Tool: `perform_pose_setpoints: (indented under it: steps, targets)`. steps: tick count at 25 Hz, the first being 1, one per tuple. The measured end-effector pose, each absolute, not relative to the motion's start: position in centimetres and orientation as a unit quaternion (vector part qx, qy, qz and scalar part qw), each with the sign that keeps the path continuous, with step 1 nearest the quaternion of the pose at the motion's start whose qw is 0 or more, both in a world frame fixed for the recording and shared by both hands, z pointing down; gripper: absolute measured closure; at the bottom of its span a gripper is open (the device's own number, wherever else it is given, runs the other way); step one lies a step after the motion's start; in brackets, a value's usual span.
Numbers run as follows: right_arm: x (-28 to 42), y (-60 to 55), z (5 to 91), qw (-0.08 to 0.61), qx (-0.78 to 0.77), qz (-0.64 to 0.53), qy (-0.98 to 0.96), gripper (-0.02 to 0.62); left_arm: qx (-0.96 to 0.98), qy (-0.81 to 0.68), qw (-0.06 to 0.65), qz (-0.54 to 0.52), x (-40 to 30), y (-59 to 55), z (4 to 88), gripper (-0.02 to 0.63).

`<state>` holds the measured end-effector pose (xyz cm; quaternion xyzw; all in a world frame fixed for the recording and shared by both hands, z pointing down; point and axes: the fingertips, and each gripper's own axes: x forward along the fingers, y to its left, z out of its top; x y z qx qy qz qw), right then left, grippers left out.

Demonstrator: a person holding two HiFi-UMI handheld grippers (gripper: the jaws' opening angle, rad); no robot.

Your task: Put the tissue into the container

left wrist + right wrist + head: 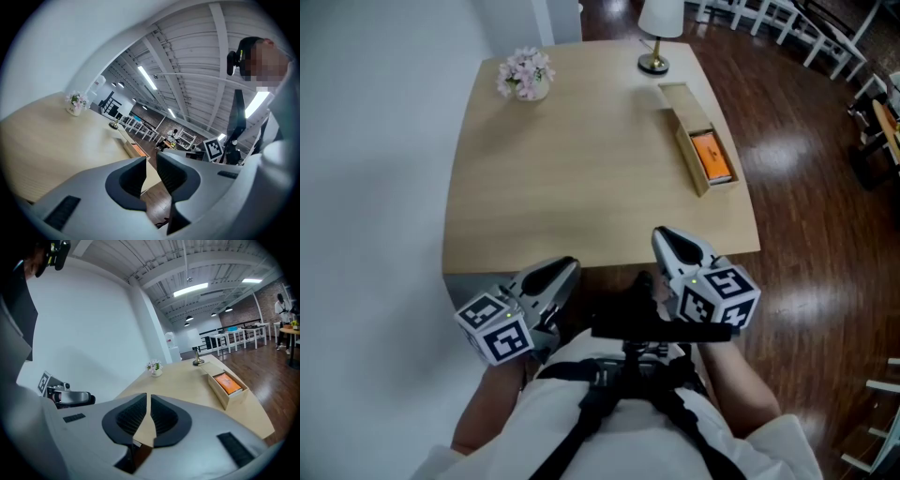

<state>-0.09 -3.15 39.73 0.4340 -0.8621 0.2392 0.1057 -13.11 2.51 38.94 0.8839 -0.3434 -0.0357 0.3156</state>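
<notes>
Down at the left, our left gripper (564, 272) hangs off the near edge of the counter (581, 178), close to our body. It points almost level, and its jaws stand a little apart with nothing between them; through that narrow gap its own view shows only the counter's edge and the floor.

Further right, our right gripper (667, 242) hovers just over the same near edge. It tips slightly downward and aims up the counter, with its jaws together on nothing.

Well ahead of it and off to the right lies the long wooden box (686, 150). The long axis of the box runs away from us, with its far end near the lamp (656, 28). An orange pack (711, 157), which we take to be the tissue, lies lengthwise in the near half of the box, so we judge the placing itself done.

Of our two hands the right is plainly the nearer. Any further reach to the box would go forward and rightward, along the line of the box.
</notes>
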Motion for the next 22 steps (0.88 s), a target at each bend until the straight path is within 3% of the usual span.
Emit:
perform_pose_setpoints:
  steps: [22]
  targets:
    - [-1.7, -2.9, 38.7, 0.103, 0.438, 0.238, -0.861, 0.595, 0.888, -0.323, 0.325, -0.023, -14.1, 2.7, 38.8, 0.538]
